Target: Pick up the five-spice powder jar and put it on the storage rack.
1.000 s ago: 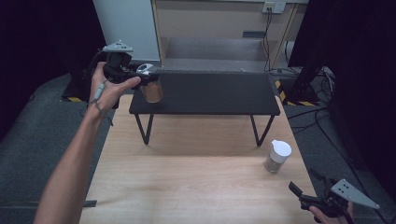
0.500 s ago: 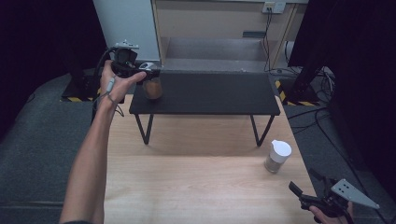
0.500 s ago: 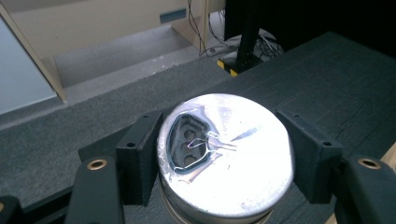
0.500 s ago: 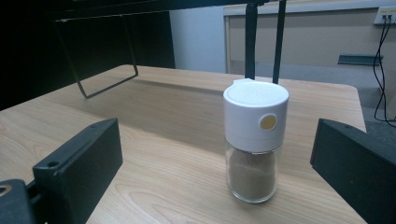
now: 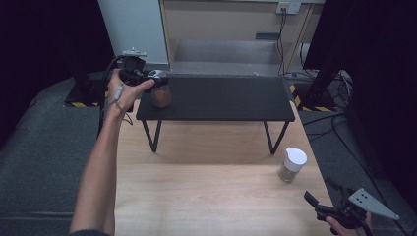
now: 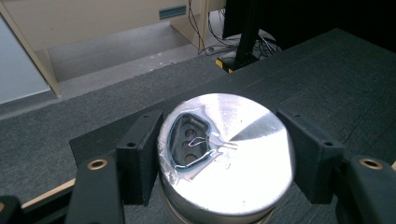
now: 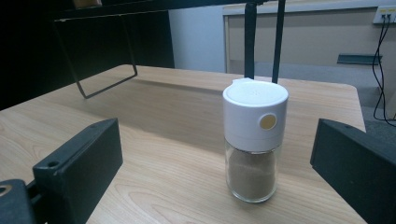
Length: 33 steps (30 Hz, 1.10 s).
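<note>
A glass jar (image 5: 161, 96) of brown stuff with a shiny metal lid (image 6: 226, 154) is at the left end of the low black table (image 5: 226, 98). My left gripper (image 5: 157, 81) comes at it from the left and is shut on the lid, a black pad (image 6: 140, 149) on each side. Whether the jar's base rests on the tabletop is hidden. A shaker jar with a white cap (image 5: 292, 164) stands on the wooden floor panel at the right. My right gripper (image 5: 318, 191) is low at the front right, open, with the shaker (image 7: 254, 140) a little ahead of its jaws.
The black table stands on thin metal legs (image 5: 150, 135) over the light wooden panel (image 5: 206, 191). Grey carpet (image 5: 44, 147) lies to the left. Cables (image 5: 339, 128) trail at the right, and a pale cabinet (image 5: 231, 19) stands behind.
The left hand and forearm have shifted a little right and lower, with the jar still gripped at the table's left end. The right gripper and the shaker have not moved.
</note>
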{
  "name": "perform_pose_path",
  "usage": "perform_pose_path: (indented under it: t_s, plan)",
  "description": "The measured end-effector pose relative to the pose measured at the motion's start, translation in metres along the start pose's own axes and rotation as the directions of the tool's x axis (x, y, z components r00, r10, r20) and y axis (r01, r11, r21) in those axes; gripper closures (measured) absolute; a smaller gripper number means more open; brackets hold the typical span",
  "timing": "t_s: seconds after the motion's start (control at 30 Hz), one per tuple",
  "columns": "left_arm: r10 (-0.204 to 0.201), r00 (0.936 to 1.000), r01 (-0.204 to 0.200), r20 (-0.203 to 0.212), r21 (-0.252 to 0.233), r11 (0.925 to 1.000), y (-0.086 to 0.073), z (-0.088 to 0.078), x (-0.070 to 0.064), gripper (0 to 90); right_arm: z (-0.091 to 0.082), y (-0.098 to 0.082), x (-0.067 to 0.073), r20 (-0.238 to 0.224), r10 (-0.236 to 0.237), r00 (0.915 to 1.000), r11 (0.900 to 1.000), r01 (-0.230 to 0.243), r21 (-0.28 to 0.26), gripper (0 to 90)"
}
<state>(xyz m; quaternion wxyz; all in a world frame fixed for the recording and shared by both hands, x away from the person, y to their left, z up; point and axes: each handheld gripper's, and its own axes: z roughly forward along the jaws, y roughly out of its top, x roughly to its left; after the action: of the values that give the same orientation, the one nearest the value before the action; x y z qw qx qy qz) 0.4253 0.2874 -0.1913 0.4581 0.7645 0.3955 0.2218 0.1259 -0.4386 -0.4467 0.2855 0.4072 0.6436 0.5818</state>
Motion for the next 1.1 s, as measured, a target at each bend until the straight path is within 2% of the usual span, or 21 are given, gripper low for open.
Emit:
perform_pose_path:
  t_s: [0.03,0.07,0.13,0.23,0.37,0.5,0.57,0.67,0.8,0.9,1.0,1.1]
  plan:
    - [-0.008,0.9998,0.008,-0.02,0.0,1.0,0.0,0.001,-0.003,26.8,0.0,0.0,0.0,0.0,-0.001,1.0,1.0,0.001,0.003,2.6]
    - [-0.018,0.9995,0.018,-0.026,-0.007,0.9998,-0.001,0.001,-0.004,13.0,0.0,0.0,0.0,-0.001,-0.001,1.0,1.0,0.001,0.004,2.6]
    - [-0.032,0.9994,0.031,-0.013,-0.062,0.9976,-0.007,-0.004,-0.002,15.8,0.0,0.0,0.0,-0.003,0.001,1.0,1.0,-0.001,0.002,2.6]
    - [-0.027,0.999,0.024,-0.035,-0.086,0.996,-0.005,-0.012,-0.004,13.6,0.0,0.0,0.0,-0.001,0.002,1.0,1.0,-0.002,0.002,2.6]
    - [-0.032,0.9989,0.028,-0.035,-0.114,0.9931,0.003,-0.025,-0.004,12.9,0.0,0.0,0.0,-0.001,0.002,1.0,1.0,-0.002,0.002,2.6]
    - [-0.033,0.9994,0.03,-0.014,-0.149,0.9883,0.01,-0.039,-0.007,9.8,0.0,0.0,0.0,-0.003,-0.001,1.0,1.0,0.001,0.003,2.6]
    - [-0.021,0.9997,0.02,-0.01,-0.162,0.9866,0.013,-0.046,-0.01,8.3,0.0,0.0,0.0,-0.005,0.0,1.0,1.0,0.0,0.002,2.6]
    - [-0.019,0.9998,0.018,-0.002,-0.187,0.9821,0.014,-0.055,-0.016,3.1,0.0,0.0,0.0,-0.005,0.0,1.0,1.0,0.0,0.0,2.6]
    - [0.002,0.9999,0.001,0.013,-0.206,0.9785,0.013,-0.069,-0.02,2.3,0.001,0.0,-0.001,-0.008,0.001,1.0,1.0,-0.001,0.003,2.6]
    - [0.023,0.999,-0.014,0.039,-0.223,0.9748,0.008,-0.084,-0.023,2.3,0.001,0.001,-0.001,-0.014,-0.003,0.9999,1.0,0.003,0.003,2.7]
    - [0.031,0.9985,-0.02,0.044,-0.234,0.9719,0.003,-0.091,-0.025,2.2,0.001,0.0,-0.001,-0.016,-0.002,0.9999,1.0,0.002,0.001,2.7]
    - [0.056,0.996,-0.037,0.07,-0.246,0.9685,-0.009,-0.1,-0.03,2.3,0.001,0.0,-0.001,-0.015,0.0,0.9999,1.0,0.0,0.001,2.8]
